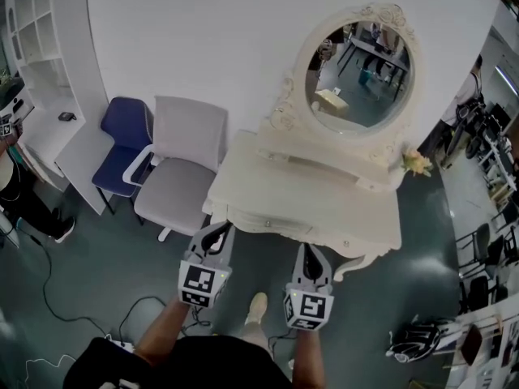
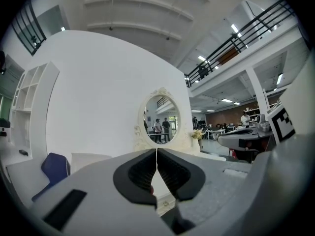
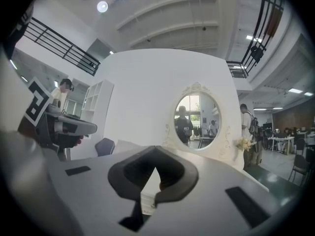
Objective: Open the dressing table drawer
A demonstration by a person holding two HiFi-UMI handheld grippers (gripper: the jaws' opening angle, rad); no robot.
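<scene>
The cream dressing table [image 1: 324,189] with an oval mirror [image 1: 361,67] stands against the white wall. Its drawer front [image 1: 272,221] with small knobs faces me and sits flush. Both grippers are held level just in front of it, apart from it. My left gripper [image 1: 217,232] is near the drawer's left end, jaws shut and empty. My right gripper [image 1: 313,254] hangs below the table's front edge, jaws also shut with nothing between them. In the left gripper view the left gripper [image 2: 156,154] points at the mirror [image 2: 160,119]. In the right gripper view the right gripper [image 3: 156,151] does the same.
A grey chair [image 1: 182,160] and a blue chair [image 1: 122,140] stand left of the table. White shelving [image 1: 40,39] and a person [image 1: 20,185] are at the far left. Flowers [image 1: 418,164] lie on the table's right end. Cables and a bag [image 1: 418,339] lie on the floor.
</scene>
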